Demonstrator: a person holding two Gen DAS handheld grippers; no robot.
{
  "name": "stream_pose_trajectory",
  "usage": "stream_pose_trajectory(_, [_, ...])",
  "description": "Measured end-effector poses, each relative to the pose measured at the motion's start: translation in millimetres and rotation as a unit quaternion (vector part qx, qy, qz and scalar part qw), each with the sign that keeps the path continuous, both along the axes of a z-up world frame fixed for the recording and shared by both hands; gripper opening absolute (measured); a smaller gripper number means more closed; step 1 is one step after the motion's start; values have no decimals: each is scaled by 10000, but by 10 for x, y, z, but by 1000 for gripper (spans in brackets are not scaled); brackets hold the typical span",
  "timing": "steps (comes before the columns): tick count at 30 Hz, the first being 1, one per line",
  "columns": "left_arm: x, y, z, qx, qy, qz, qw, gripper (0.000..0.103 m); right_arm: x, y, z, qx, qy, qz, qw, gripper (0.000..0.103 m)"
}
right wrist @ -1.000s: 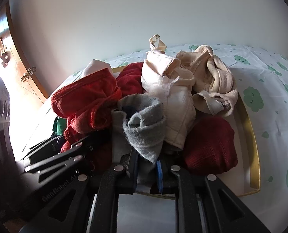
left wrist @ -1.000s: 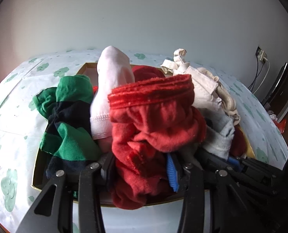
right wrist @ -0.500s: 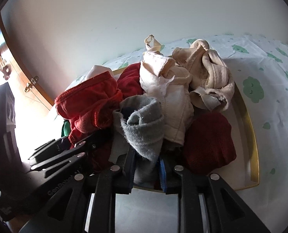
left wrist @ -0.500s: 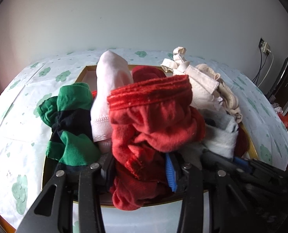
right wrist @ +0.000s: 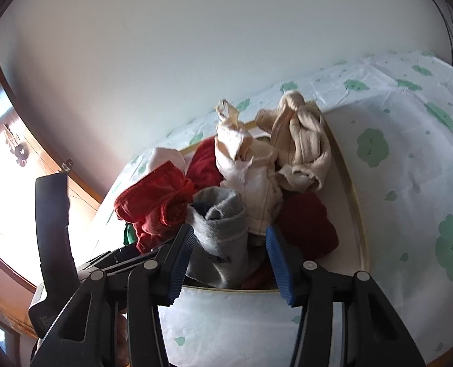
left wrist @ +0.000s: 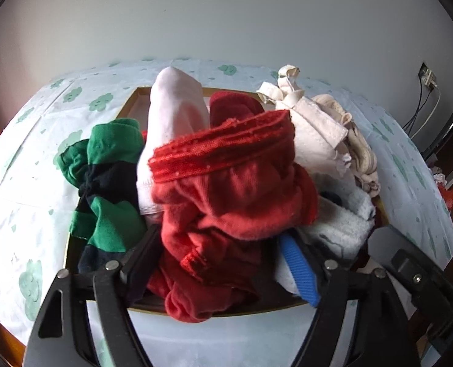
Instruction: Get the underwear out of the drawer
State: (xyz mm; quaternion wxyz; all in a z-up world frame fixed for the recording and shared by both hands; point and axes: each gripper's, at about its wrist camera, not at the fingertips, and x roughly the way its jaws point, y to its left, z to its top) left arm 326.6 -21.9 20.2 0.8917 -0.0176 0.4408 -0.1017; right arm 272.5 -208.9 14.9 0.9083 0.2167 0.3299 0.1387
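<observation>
On the flowered sheet [right wrist: 410,140] sits the drawer [right wrist: 353,202], heaped with clothes. At the drawer's near edge the red underwear [left wrist: 226,202] lies bunched on top, hanging over the front rim. Left gripper [left wrist: 226,263]: jaws closed on the red underwear, cloth filling the gap. Beside it toward the drawer's left side, a green and navy garment [left wrist: 104,189]; behind it, a white sock [left wrist: 171,113]. Right gripper [right wrist: 229,257]: jaws apart, straddling a grey sock [right wrist: 223,229] at the drawer's front; whether the pads touch it cannot be told
</observation>
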Motion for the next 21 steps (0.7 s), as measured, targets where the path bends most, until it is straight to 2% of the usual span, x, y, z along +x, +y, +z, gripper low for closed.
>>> stream_pose_trajectory(5, [-87, 35, 101, 207, -161, 70, 9996, 79, -41, -3, 32, -251, -49, -122, 9996, 52])
stream_pose_trajectory(7, [-174, 49, 208, 359, -431, 101, 9984, 83, -64, -18, 35, -278, -75, -152, 9995, 52])
stream_pose_trajectory(9, [-245, 45, 292, 573, -740, 181, 9954, 96, -120, -36, 65, -328, -183, -238, 9990, 52])
stream_pose_trajectory(11, [-310, 14, 361, 862, -1114, 261, 9897, 101, -216, -50, 131, -449, -417, -417, 9972, 52])
stream_pose_trajectory(13, [-339, -29, 385, 1133, -1287, 250, 9849, 101, -267, -46, 166, -515, -524, -453, 9963, 52])
stream_pose_trajectory(17, [-364, -32, 402, 1014, -1253, 167, 9868, 101, -292, -10, 174, -604, -485, -439, 9960, 52])
stream_pose_trajectory(20, [-463, -27, 475, 1010, -1597, 239, 9817, 102, -335, -13, 191, -618, -558, -478, 9954, 52])
stream_pose_trajectory(21, [-483, -36, 499, 1076, -1706, 257, 9791, 102, -363, -15, 204, -638, -607, -521, 9947, 56])
